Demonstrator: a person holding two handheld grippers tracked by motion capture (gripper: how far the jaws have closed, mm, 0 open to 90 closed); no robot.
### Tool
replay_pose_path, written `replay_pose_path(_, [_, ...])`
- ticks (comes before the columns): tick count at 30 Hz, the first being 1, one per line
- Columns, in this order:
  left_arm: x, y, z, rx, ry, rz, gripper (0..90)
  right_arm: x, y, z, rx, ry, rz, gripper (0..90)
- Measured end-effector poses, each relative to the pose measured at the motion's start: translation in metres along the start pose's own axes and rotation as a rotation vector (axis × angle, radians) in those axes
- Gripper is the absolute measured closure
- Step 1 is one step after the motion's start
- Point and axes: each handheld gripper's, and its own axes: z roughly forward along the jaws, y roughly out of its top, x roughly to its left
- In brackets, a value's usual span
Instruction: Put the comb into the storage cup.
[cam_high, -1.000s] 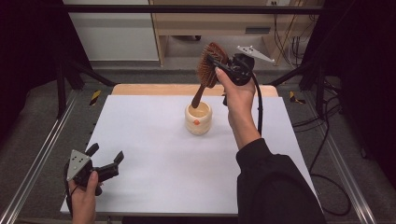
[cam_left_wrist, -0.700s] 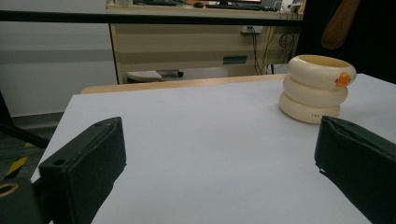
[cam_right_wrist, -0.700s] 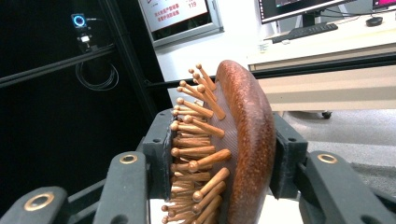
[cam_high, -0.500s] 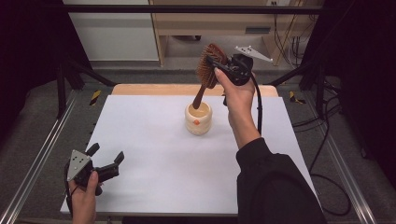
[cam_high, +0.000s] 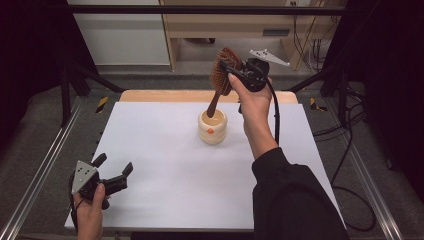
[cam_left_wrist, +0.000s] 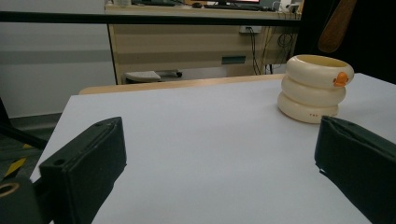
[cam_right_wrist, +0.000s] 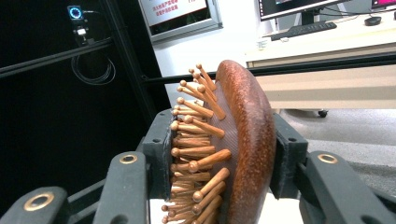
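Right gripper (cam_high: 226, 70): jaws clamped on the head of a brown wooden paddle hairbrush with wooden pins (cam_high: 220, 75), held above the white table (cam_high: 165, 150); handle tip dips into a cream ribbed round cup with an orange duck figure (cam_high: 212, 127). Left gripper (cam_high: 114, 172): jaws wide apart, holding nothing, at the table's near left corner.

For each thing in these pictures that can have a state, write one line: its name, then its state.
Wooden hairbrush: held above the table, head clamped between the jaws, handle tip pointing down at the cup mouth.
Cream ringed cup: upright on the table, mouth open.
Right gripper: shut on the brush head.
Left gripper: open, nothing between the jaws, low near the table's front left corner.
White table: bare apart from the cup.
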Motion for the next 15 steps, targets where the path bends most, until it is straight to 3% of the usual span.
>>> replay_pose_path(15, [-0.0002, 0.0000, 0.0001, 0.003, -0.003, 0.003, 2.2, 0.0011, -0.0022, 0.0018, 0.019, -0.009, -0.031, 51.7])
